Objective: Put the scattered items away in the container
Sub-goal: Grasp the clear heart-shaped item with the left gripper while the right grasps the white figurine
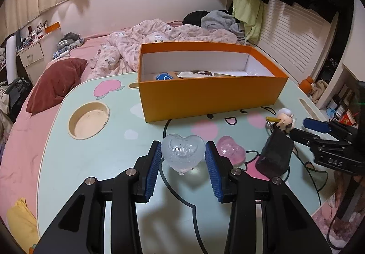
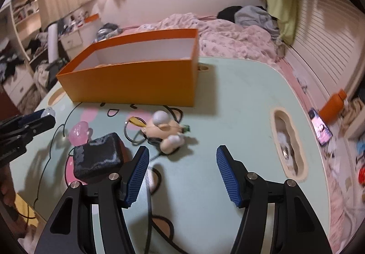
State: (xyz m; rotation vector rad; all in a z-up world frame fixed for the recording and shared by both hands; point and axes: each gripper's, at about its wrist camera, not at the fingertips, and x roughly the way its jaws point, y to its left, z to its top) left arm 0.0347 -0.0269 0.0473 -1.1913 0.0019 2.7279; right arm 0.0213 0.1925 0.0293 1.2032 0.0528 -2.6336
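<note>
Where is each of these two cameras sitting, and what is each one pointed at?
Left wrist view: rides on the left gripper, looking down along its fingers, which hold a clear heart, toward the orange box; the right gripper shows at its right edge.
Right wrist view: rides on the right gripper, open over the bare table, with the left gripper at the left edge.
Both show the box, pink heart, black block and figurine keychain.

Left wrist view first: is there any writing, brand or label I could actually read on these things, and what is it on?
"DAS": raised letters on the black body of the right gripper, at the right edge.
Clear heart held in the left gripper: embossed lettering, too faint to read.
Packet inside the orange box: a dark printed strip, too small to read.
Right wrist view: nothing legible.
</note>
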